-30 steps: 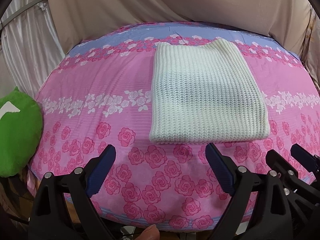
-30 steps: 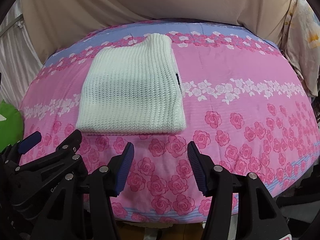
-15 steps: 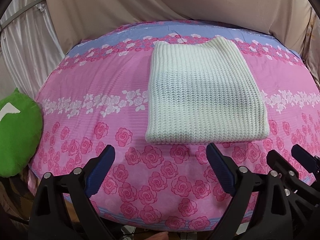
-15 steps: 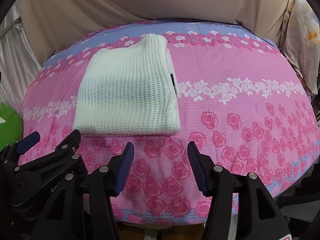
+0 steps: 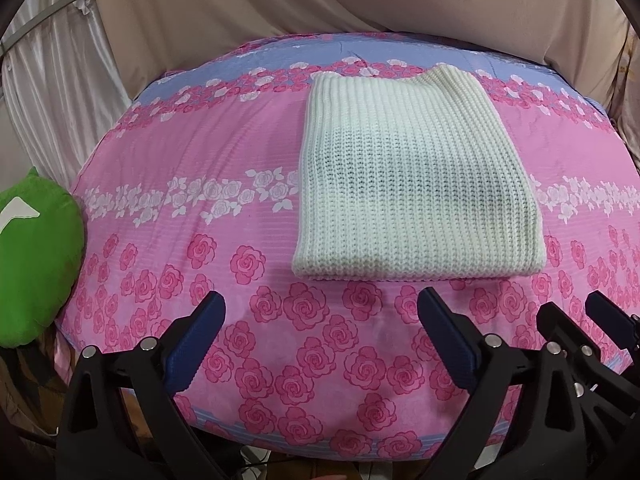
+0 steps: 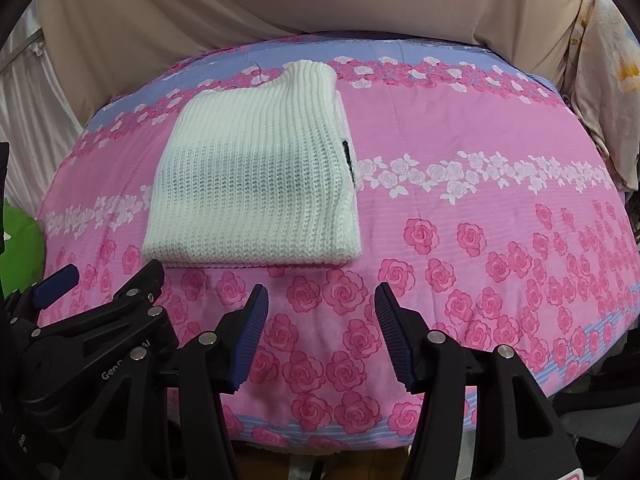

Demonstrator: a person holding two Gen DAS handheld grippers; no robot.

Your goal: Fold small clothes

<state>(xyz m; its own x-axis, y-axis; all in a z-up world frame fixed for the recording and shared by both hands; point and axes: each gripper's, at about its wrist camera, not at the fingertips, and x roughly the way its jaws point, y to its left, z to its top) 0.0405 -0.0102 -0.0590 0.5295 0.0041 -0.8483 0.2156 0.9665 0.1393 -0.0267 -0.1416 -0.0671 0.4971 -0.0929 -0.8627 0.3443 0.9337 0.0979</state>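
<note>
Lying folded beyond both open tongs (image 5: 320, 320) (image 6: 322, 312): white knit (image 5: 412, 184), untouched.

A cream-white ribbed knit garment (image 5: 412, 184), folded into a neat rectangle, lies flat on the pink rose-print bedcover (image 5: 200, 240). The left gripper (image 5: 320, 324) hovers over the near edge of the cover, blue-padded jaws wide apart, nothing between them, clear of the knit. The right gripper (image 5: 580, 320) pokes in at lower right. A bright green plush cushion (image 5: 36, 256) sits at far left.
</note>
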